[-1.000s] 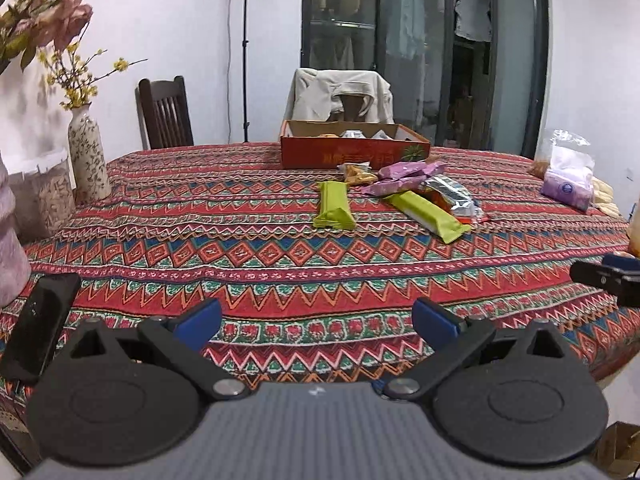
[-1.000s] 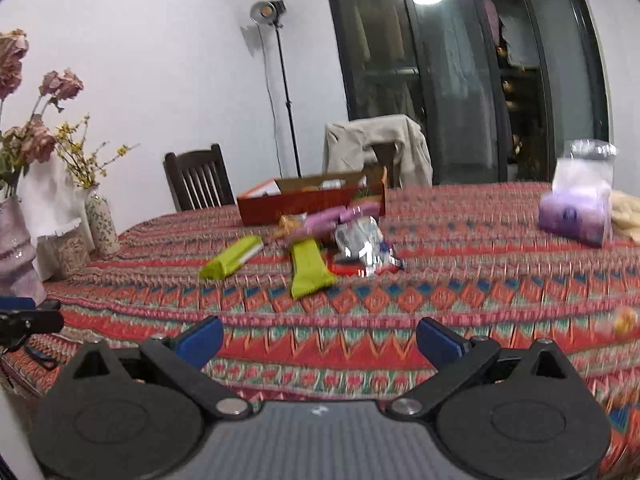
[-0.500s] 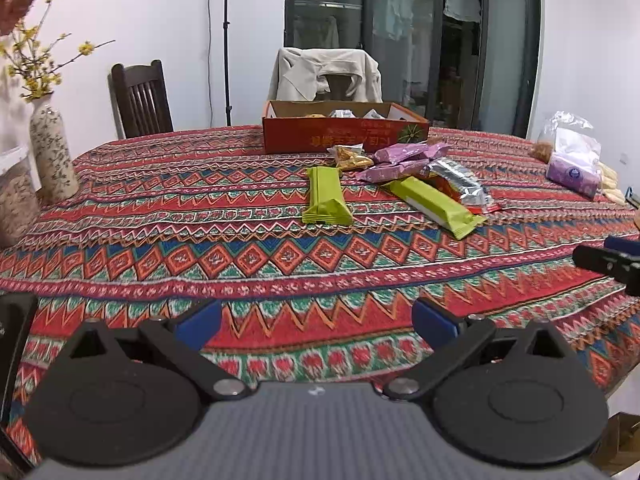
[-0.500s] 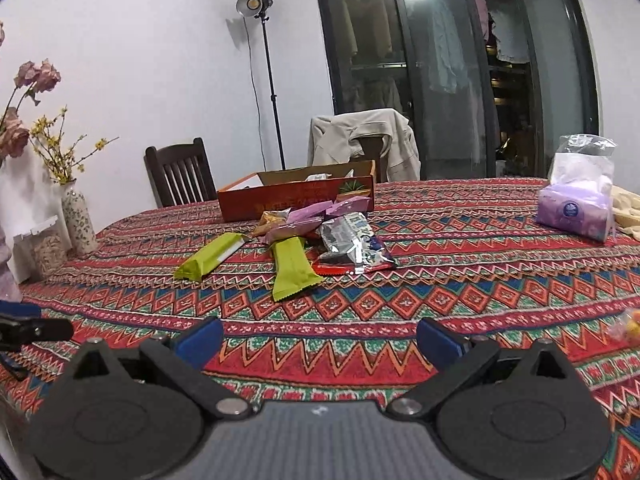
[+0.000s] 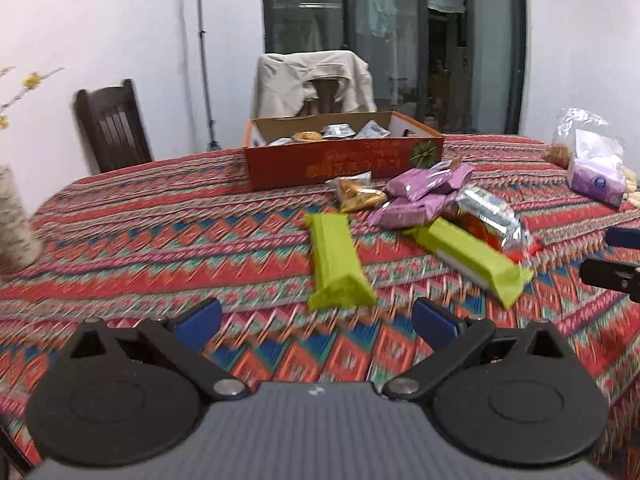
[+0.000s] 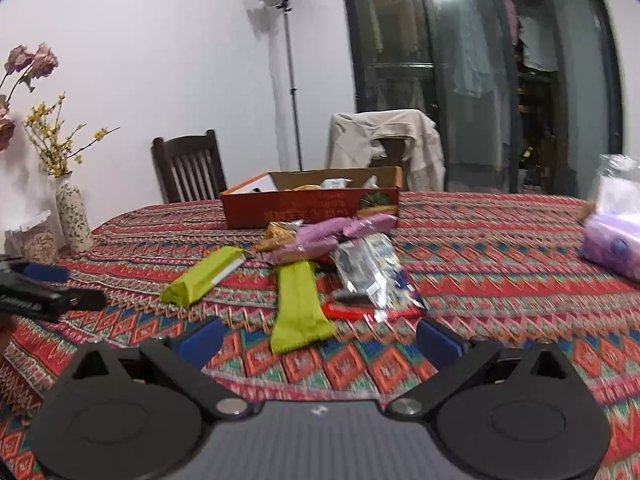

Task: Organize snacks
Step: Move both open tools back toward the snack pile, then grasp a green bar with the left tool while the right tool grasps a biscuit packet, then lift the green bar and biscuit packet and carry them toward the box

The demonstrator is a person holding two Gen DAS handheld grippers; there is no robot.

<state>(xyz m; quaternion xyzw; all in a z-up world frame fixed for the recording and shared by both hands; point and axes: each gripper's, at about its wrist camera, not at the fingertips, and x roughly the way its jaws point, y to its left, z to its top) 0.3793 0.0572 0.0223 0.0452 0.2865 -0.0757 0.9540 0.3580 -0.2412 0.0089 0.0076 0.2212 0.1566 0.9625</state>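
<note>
Both my left claw point(image 5: 316, 322) and right claw point(image 6: 318, 338) gape wide, holding nothing. Loose lime-green foil snack bars point(image 5: 336, 266) lie mid-frame on the patterned counter point(image 5: 160, 240), below the orange cardboard box point(image 5: 344, 160). I judge I'm approaching; next, straddle one bar and close.

Lime-green bars point(image 5: 336, 268), zigzag red tablecloth point(image 5: 160, 240)
</note>
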